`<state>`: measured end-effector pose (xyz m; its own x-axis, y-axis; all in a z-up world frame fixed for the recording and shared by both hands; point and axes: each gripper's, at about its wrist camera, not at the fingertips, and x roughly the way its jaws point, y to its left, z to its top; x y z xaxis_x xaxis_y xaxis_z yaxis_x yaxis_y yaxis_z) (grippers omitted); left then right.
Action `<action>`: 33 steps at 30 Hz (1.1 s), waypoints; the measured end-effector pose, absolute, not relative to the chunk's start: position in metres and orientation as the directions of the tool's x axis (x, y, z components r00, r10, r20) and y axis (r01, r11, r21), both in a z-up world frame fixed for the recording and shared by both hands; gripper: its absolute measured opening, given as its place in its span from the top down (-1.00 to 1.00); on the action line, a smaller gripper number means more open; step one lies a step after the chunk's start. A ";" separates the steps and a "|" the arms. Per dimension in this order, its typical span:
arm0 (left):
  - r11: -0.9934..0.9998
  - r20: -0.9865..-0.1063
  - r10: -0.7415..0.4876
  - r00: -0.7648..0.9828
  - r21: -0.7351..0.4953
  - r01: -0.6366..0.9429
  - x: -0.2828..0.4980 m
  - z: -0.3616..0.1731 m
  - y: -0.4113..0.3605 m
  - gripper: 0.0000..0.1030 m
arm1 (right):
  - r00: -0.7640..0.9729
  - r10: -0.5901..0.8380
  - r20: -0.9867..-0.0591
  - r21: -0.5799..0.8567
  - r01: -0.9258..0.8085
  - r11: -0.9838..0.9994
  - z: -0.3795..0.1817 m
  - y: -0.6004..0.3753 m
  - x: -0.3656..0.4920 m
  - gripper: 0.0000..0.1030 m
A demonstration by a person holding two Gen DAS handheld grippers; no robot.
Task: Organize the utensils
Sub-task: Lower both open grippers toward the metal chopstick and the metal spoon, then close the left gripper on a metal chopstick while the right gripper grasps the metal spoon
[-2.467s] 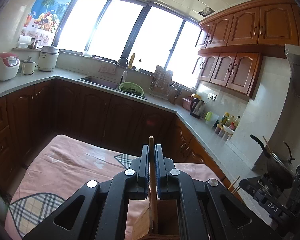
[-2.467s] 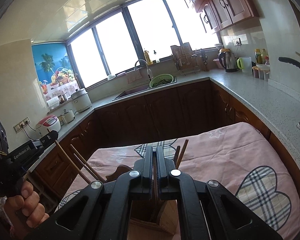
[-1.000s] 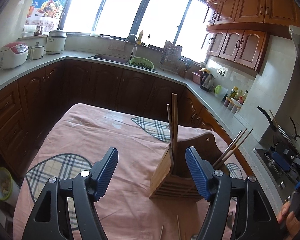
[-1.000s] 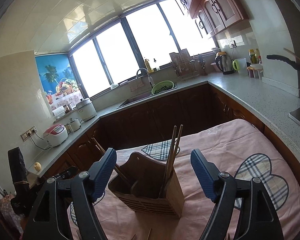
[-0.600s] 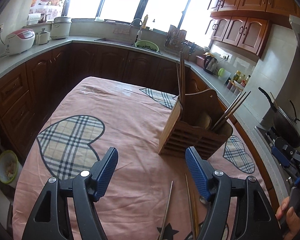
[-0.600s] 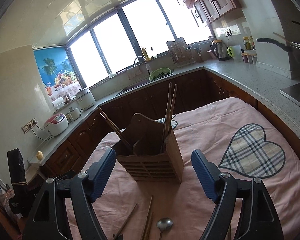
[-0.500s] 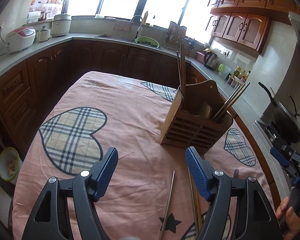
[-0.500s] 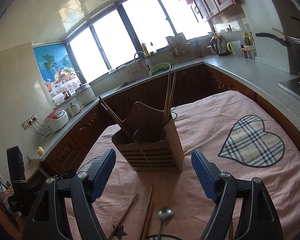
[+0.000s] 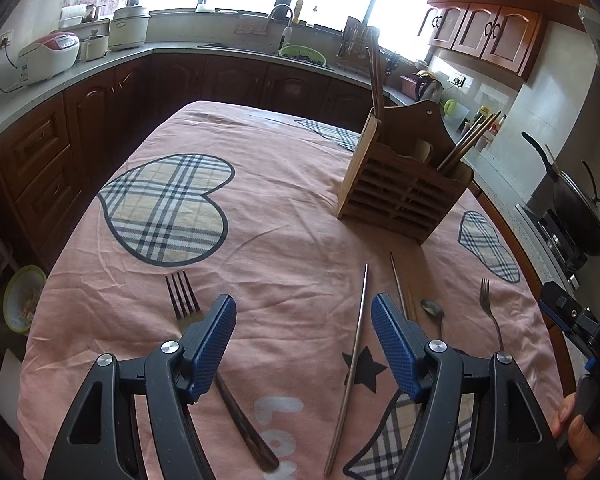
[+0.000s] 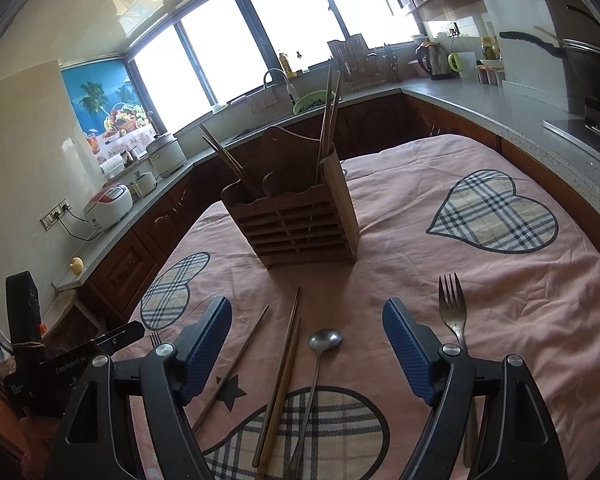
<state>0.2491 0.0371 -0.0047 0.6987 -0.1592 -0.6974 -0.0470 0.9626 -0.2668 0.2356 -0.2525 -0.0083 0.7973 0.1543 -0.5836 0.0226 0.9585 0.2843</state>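
Observation:
A slatted wooden utensil holder stands on the pink tablecloth with chopsticks upright in two end compartments. Loose on the cloth lie a fork with a dark handle, a single chopstick, a pair of chopsticks, a spoon and a second fork. My left gripper is open above the cloth between the dark-handled fork and the single chopstick. My right gripper is open above the spoon and the chopstick pair.
The table is ringed by dark wood kitchen cabinets and a grey countertop. A wok sits on the stove to the right. A bowl sits low at the left of the table.
Both grippers released chopsticks into the holder, opened, and pulled back and down from it. The loose utensils on the cloth have come into view below them.

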 end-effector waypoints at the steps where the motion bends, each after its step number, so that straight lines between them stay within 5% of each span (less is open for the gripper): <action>1: 0.963 -0.703 -0.158 0.694 -0.264 -0.048 0.248 -0.008 0.037 -0.35 | 0.795 0.150 -0.588 0.281 0.026 0.959 -0.011 -0.251 0.233 -0.55; 11: 0.966 -0.745 -0.163 0.647 -0.255 -0.050 0.248 -0.025 0.034 -0.35 | 0.747 0.151 -0.647 0.275 0.045 0.960 -0.034 -0.247 0.227 -0.55; 16: 0.969 -0.754 -0.150 0.639 -0.239 -0.055 0.252 -0.029 0.032 -0.49 | 0.725 0.160 -0.670 0.278 0.045 0.960 -0.046 -0.242 0.231 -0.79; 27: 0.974 -0.788 -0.141 0.600 -0.219 -0.059 0.268 -0.042 0.028 -0.54 | 0.681 0.155 -0.716 0.240 0.032 0.970 -0.064 -0.232 0.246 -0.79; 31: 0.977 -0.797 -0.137 0.589 -0.206 -0.051 0.277 -0.046 0.025 -0.54 | 0.666 0.151 -0.731 0.229 0.031 0.973 -0.071 -0.231 0.255 -0.75; 33: 0.979 -0.803 -0.136 0.580 -0.199 -0.046 0.282 -0.048 0.024 -0.54 | 0.654 0.147 -0.742 0.222 0.032 0.975 -0.074 -0.231 0.260 -0.50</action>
<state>0.2820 0.0240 -0.0483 0.5804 -0.1360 -0.8029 -0.0464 0.9788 -0.1993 0.2596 -0.2312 -0.0744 0.6544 0.1473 -0.7416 0.0321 0.9745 0.2220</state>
